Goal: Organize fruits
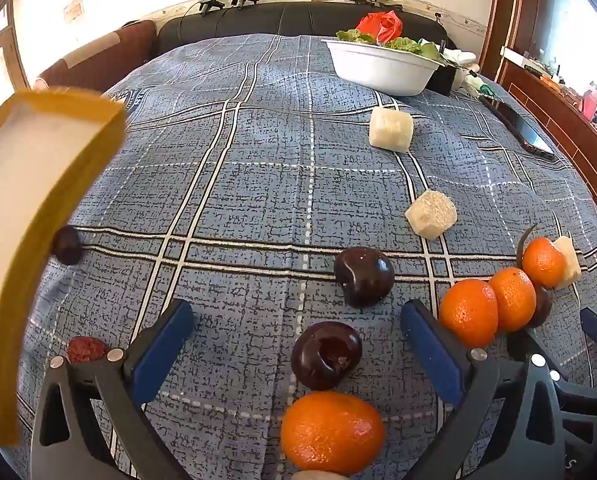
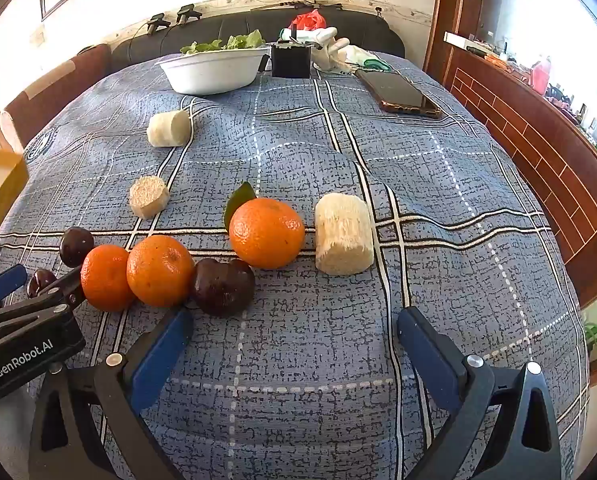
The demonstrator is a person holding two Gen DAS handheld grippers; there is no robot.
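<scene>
The blue plaid woven tablecloth (image 2: 298, 152), rumpled into soft ridges, carries everything. At its far end stands a smooth white plastic basin (image 2: 214, 70) of leafy greens. A yellow-rimmed tray with a pale floor (image 1: 50, 160) looms at the left edge of the left wrist view and, as far as it shows, holds nothing, so I judge the sorting barely begun.

Loose fruit remains: three dimpled, glossy orange mandarins (image 2: 158, 270) in a rough row, a fourth mandarin (image 1: 332, 432) nearest the left gripper (image 1: 296, 350), and shiny dark purple plums (image 1: 325, 355) scattered between. Fibrous cream loofah chunks (image 2: 343, 234) lie among them.

Both the left gripper and the right gripper (image 2: 294, 346) have their blue-padded jaws spread wide, gripping nothing.
</scene>
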